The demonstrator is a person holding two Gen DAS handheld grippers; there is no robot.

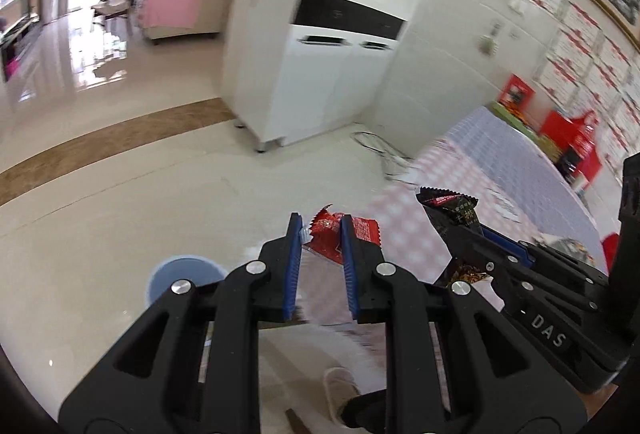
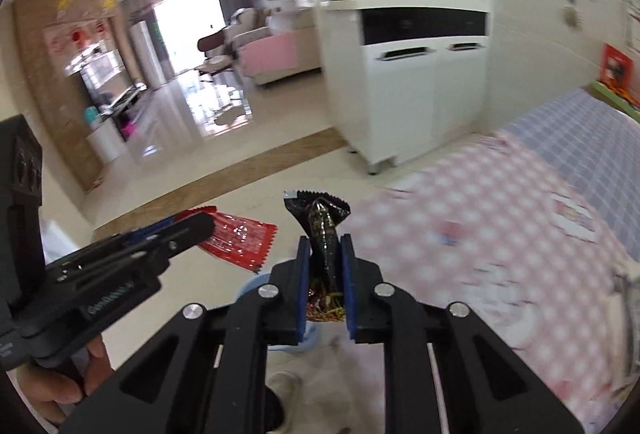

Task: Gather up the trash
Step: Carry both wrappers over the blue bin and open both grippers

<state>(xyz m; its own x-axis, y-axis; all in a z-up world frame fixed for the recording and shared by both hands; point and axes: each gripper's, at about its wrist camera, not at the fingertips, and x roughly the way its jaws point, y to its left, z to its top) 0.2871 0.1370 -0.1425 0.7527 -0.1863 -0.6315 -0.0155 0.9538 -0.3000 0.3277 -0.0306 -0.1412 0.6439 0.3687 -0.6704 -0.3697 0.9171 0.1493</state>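
My left gripper point(image 1: 320, 234) is clamped on a red wrapper point(image 1: 340, 234), blue pads pinching it from both sides, and from my right-hand camera that wrapper point(image 2: 236, 240) lies fairly flat, its long axis running out sideways from the fingers, its zigzag end pointing toward my other gripper. My right gripper point(image 2: 325, 254) is squeezed tight on a black wrapper point(image 2: 324, 230), crumpled and twisted between the pads; its long axis runs straight along the fingers, serrated top edge pointing forward and up, away from me, while the torn lower end with a yellow and red print hangs back between the fingers. From the left-hand camera the same black wrapper point(image 1: 450, 218) sticks up out of the right gripper, just beside the red one, the two pieces near each other but not touching. Both are held in the air at the edge of the table point(image 2: 500, 218), which wears a checked pink and blue cloth. Below my grippers, down on the pale tiled floor point(image 1: 120, 201), sits a light blue bin point(image 1: 180, 270), its round rim peeking out behind the fingers. A white cabinet point(image 1: 332, 85) stands ahead against the wall. My hand point(image 2: 60, 390) shows at the handle of the left gripper.
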